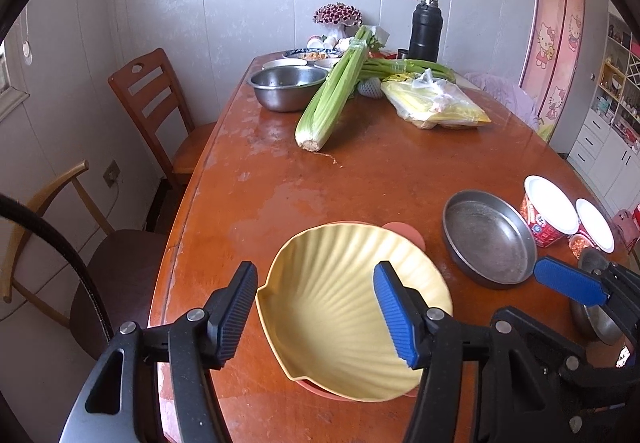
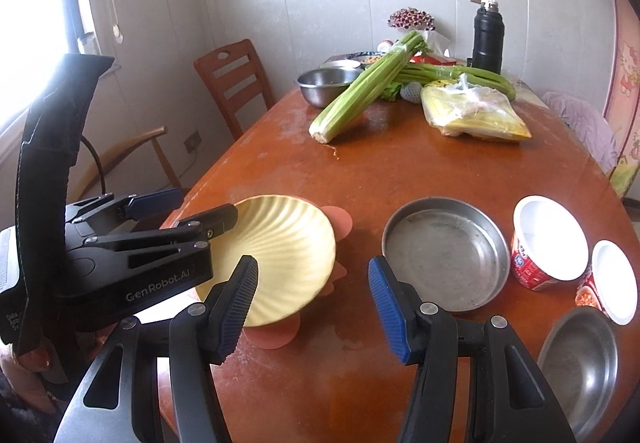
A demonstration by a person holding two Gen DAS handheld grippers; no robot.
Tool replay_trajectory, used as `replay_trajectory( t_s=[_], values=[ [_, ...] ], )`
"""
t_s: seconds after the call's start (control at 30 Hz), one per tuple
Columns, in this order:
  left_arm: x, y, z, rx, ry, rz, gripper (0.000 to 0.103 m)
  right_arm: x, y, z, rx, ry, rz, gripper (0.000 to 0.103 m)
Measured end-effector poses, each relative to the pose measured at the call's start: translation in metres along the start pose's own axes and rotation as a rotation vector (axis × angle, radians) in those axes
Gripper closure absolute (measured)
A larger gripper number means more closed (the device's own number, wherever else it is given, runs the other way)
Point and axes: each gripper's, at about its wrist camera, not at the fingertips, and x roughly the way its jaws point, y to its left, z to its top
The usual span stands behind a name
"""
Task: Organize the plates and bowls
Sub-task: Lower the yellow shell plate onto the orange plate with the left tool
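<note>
Left wrist view: left gripper (image 1: 316, 317) spread wide, holding nothing, over a yellow shell-ribbed plate (image 1: 344, 307) stacked on a pink plate (image 1: 404, 233). Plate's near rim sits close to the tabletop (image 1: 256, 179) edge. Bare wood ahead up to the celery (image 1: 332, 95).

Right wrist view: right gripper (image 2: 314, 309) also spread, empty. Yellow plate ahead-left, metal pan (image 2: 444, 253) ahead-right, small steel bowl (image 2: 578, 363) far right, bare tabletop directly beneath.
</note>
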Motion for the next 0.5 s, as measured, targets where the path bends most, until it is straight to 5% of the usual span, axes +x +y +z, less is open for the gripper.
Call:
replay_trajectory(
  t_s=[0.5],
  values=[
    [-0.032,-0.032,0.006,0.048,-0.048,-0.021,0.042,-0.041,-0.024,0.003,0.053,-0.067,-0.011,0.043]
  ],
)
